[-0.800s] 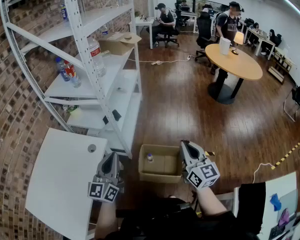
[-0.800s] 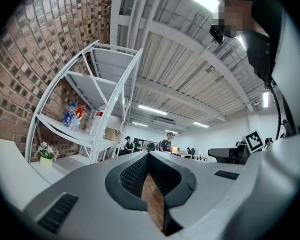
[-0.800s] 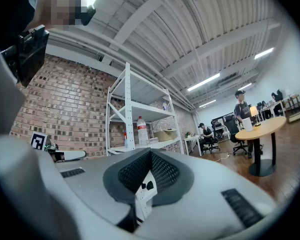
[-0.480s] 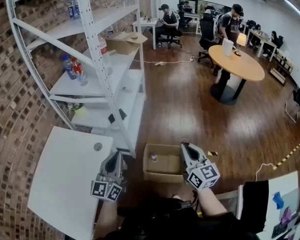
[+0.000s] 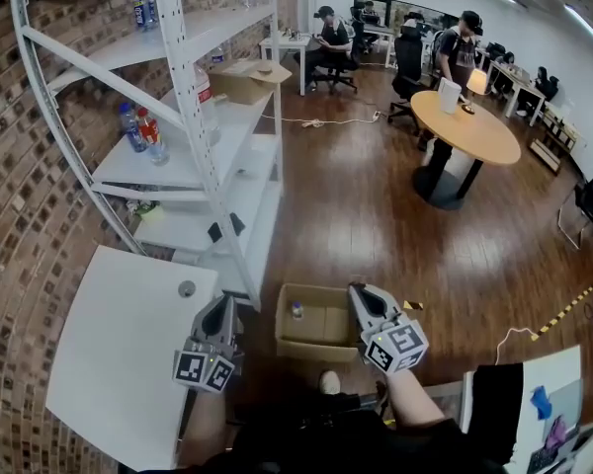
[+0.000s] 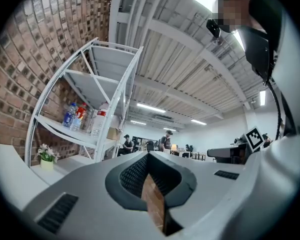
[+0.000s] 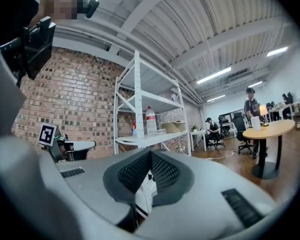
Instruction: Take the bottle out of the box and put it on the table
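No word, brand or number can be read anywhere. At the bottom of the head view, the cube (image 5: 203,369) on the left hand-held gripper (image 5: 223,306) and its twin on the right hand-held gripper (image 5: 357,290) bear black-and-white square markers, patterns without letters. The shelf bottles (image 5: 138,131) at upper left carry blue and red labels, their print too small to make out.

The bottle (image 5: 296,311) is seen inside the box (image 5: 316,351). The left gripper (image 5: 221,306) and right gripper (image 5: 357,293) are held flanking the box.
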A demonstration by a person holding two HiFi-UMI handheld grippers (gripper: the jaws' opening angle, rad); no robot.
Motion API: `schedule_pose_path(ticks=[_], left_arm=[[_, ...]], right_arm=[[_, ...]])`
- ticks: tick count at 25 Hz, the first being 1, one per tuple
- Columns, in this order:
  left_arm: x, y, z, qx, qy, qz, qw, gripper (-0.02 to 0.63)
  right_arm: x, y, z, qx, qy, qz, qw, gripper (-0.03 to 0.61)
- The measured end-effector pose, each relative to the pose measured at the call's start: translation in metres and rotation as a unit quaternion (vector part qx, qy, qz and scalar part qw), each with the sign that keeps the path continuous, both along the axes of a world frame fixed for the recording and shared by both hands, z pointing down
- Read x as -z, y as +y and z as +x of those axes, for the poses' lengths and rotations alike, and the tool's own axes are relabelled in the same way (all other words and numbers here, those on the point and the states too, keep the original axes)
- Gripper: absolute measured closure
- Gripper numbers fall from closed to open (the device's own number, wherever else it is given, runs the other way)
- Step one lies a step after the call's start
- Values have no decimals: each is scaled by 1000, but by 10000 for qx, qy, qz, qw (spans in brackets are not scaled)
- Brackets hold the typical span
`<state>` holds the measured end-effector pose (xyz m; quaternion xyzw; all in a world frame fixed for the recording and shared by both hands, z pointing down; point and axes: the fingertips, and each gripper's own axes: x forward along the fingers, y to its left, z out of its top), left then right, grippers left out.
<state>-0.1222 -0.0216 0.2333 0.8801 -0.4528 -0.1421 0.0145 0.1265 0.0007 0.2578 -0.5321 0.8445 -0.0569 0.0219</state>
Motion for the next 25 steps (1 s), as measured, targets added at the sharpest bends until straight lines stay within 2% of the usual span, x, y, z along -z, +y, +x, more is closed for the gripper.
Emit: schedule_pose_path(ticks=[3,10,16,20,25], left_arm=[[4,-16,16,30,-38,-21,10000,620],[21,-59,72,-49,79,198,9998,620],[24,-91,116,-6,-120,268,9996,620],[20,-108,134,3,-267,206,9994,620],[12,-126,141,-84,-250,17,9996,620]], right_arm=[[5,-20,15,35,-45,50,10000,574],[13,-74,61,122,-110,116,9998,574],[15,-119,97,70,-286,167,9994,574],[13,-137,93,291,-208,283,9990,574],[3,-151,74,479,-26,277,9985,574]])
